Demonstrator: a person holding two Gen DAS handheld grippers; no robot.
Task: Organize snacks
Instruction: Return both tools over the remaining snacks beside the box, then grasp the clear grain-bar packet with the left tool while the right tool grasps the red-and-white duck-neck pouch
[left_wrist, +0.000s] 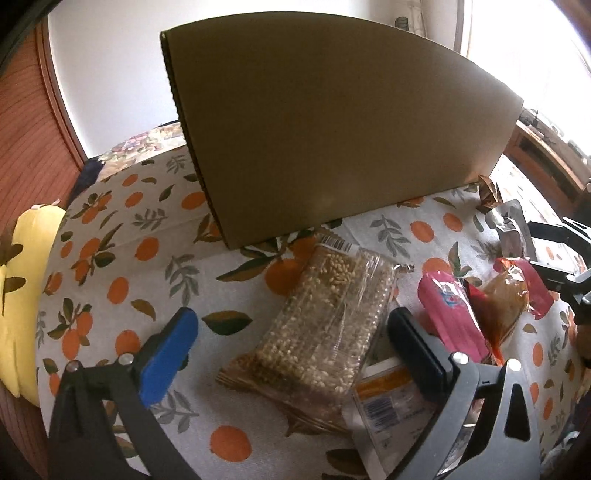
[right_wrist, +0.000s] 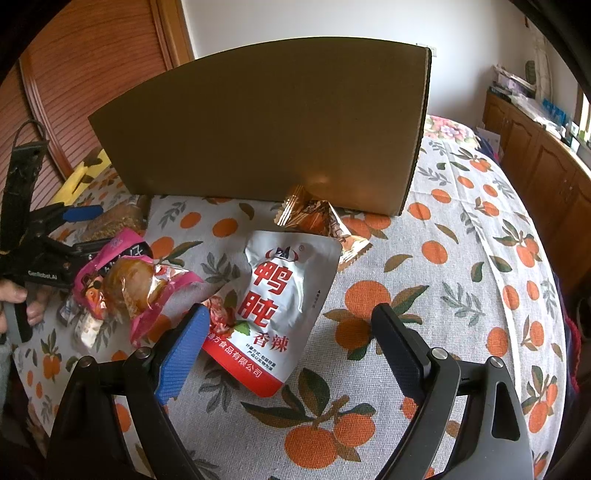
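Note:
My left gripper (left_wrist: 293, 347) is open over the tablecloth. A clear pack of puffed grain bars (left_wrist: 325, 317) lies between its blue and black fingers, and neither pad touches it. My right gripper (right_wrist: 291, 352) is open too, with a silver and red pouch (right_wrist: 288, 295) lying flat between its fingers, untouched. Between the two grippers lies a heap with a pink packet (left_wrist: 450, 314) and a red-edged packet of brown food (left_wrist: 506, 299). A packet with an orange label (left_wrist: 388, 398) lies under my left gripper's black finger. The tall brown cardboard box (right_wrist: 266, 136) stands behind all the snacks.
A gold wrapper (right_wrist: 321, 218) lies against the box's foot. A yellow cushion-like thing (left_wrist: 22, 288) sits at the table's left edge, by a wooden door (right_wrist: 92, 74). A wooden cabinet (right_wrist: 535, 155) stands to the right. The orange-patterned tablecloth (right_wrist: 461, 258) is bare right of the pouch.

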